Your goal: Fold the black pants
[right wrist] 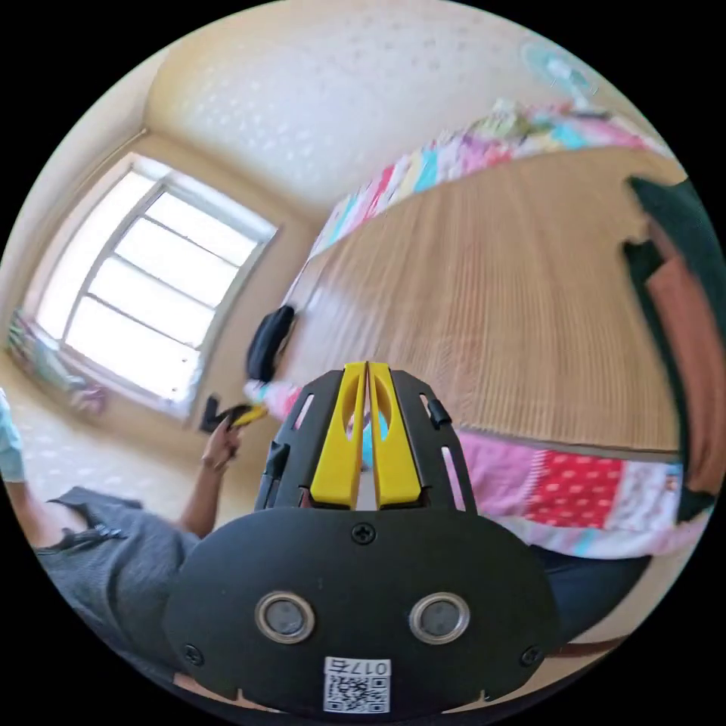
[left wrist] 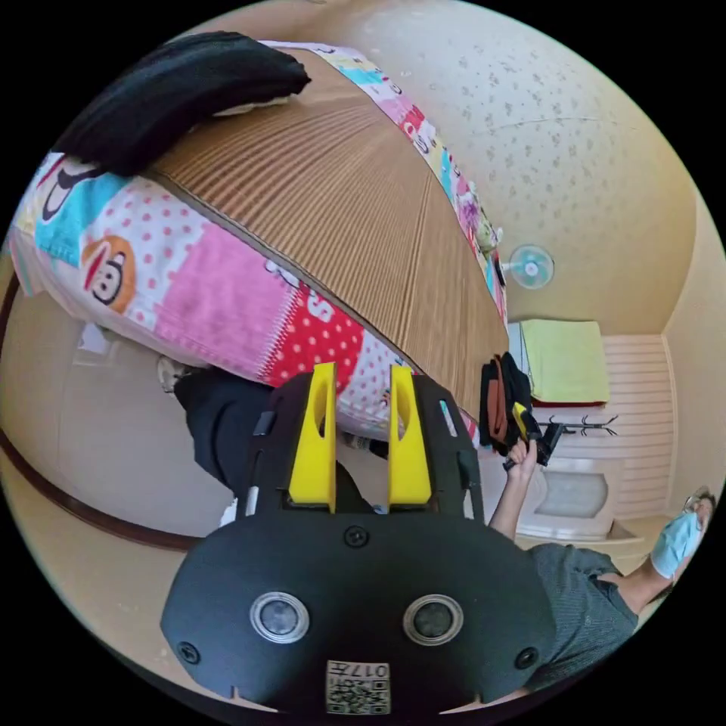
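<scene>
A black folded garment (left wrist: 181, 83) lies on the woven mat (left wrist: 340, 197) at one end of the bed; in the right gripper view the same black bundle (right wrist: 271, 340) sits at the mat's (right wrist: 491, 302) far end. My left gripper (left wrist: 363, 374) hovers off the bed's side, open with nothing between its yellow jaws. My right gripper (right wrist: 367, 370) is shut with nothing in it, also beside the bed. A hand holds the right gripper (left wrist: 527, 427) near a dark and orange clothes pile (left wrist: 503, 401). The left gripper (right wrist: 234, 414) appears in a hand below the black bundle.
A cartoon-print sheet (left wrist: 197, 280) hangs over the bed's side. The dark and orange pile (right wrist: 681, 318) lies at the mat's near end. A window (right wrist: 144, 280), a wall fan (left wrist: 531, 266), a green cloth (left wrist: 563, 359) and a coat rack (left wrist: 586, 425) surround the bed. The person (left wrist: 597, 590) stands beside it.
</scene>
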